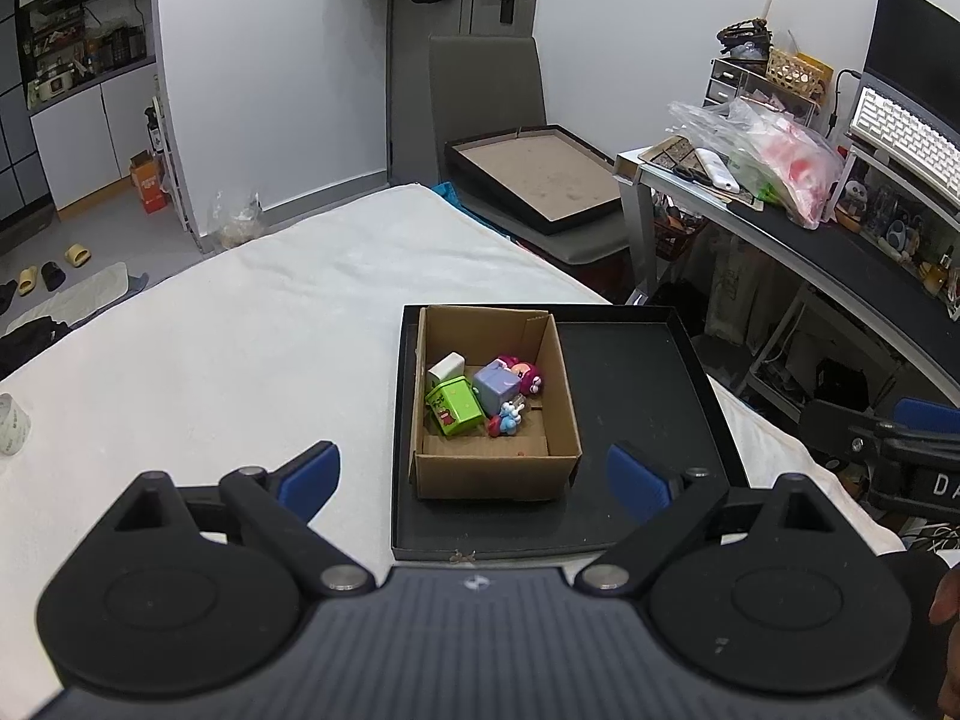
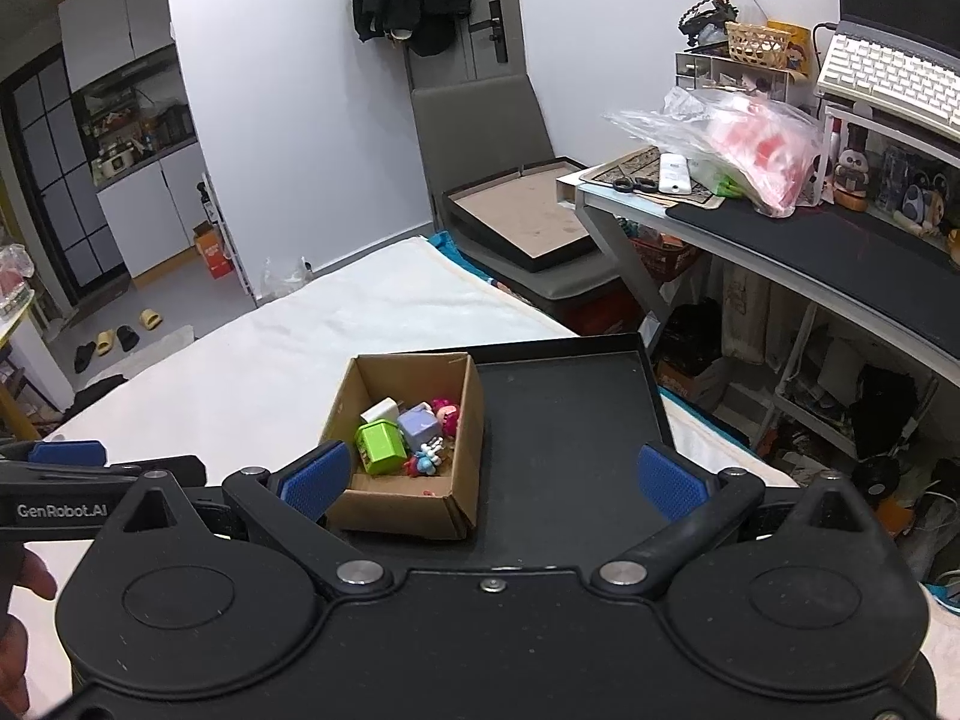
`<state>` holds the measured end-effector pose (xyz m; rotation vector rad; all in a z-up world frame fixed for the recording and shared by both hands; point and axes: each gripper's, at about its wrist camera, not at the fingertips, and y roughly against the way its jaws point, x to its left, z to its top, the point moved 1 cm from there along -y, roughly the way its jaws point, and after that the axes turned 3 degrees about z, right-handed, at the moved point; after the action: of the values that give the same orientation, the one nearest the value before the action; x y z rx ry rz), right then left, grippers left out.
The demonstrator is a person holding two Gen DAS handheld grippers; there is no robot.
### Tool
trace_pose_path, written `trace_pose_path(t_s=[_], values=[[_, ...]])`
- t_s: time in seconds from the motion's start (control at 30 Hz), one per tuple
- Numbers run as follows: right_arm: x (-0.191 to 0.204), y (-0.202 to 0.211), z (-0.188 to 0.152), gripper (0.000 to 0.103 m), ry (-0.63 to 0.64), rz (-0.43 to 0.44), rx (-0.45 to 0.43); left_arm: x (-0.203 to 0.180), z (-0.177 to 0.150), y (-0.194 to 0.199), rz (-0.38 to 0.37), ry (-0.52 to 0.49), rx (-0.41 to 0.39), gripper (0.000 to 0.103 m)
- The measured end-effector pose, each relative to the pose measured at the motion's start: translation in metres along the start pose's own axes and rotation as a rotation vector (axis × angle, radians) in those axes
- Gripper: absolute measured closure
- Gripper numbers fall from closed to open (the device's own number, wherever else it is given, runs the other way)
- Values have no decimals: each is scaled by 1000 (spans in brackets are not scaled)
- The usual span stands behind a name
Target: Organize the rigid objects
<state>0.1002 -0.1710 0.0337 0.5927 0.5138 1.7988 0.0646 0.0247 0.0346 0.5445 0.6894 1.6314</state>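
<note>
My left gripper [image 1: 474,480] is spread wide, nothing btwn the blue pads, hanging above the near edge of the black tray [image 1: 630,396]. My right gripper [image 2: 492,480] is equally wide open and empty, also over the tray's near edge.

Just ahead of both sits the cardboard box [image 1: 498,474] inside the tray, tight against its left wall w/ the right half of the tray bare. In the box, bunched toward the left and back: a green box toy [image 1: 454,405], a lilac cube [image 1: 496,385] touching it, a white block [image 1: 447,367] behind the green one, a pink figure [image 1: 528,375] by the right wall, and a small blue-white figure [image 1: 509,417] in front of the cube.

The tray rests at the right edge of the white bed [image 1: 240,348].

Left cam only: a tape roll [image 1: 12,423] at the bed's far left edge, plus my right gripper's body poking in at frame right. Right cam only: my left gripper's side at frame left, blue pad and lettering visible. Both cams catch a grey chair [image 2: 480,120] beyond the bed w/ a flat dark frame [image 2: 528,213] leaning on it, and a cluttered desk [image 2: 810,240] to the right.
</note>
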Motion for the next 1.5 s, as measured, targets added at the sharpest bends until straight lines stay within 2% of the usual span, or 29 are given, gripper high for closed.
trace_pose_path(t_s=[1.5], values=[[1,6,-7,0,7,20,-5,6,-8,8,6,8,-9,8]])
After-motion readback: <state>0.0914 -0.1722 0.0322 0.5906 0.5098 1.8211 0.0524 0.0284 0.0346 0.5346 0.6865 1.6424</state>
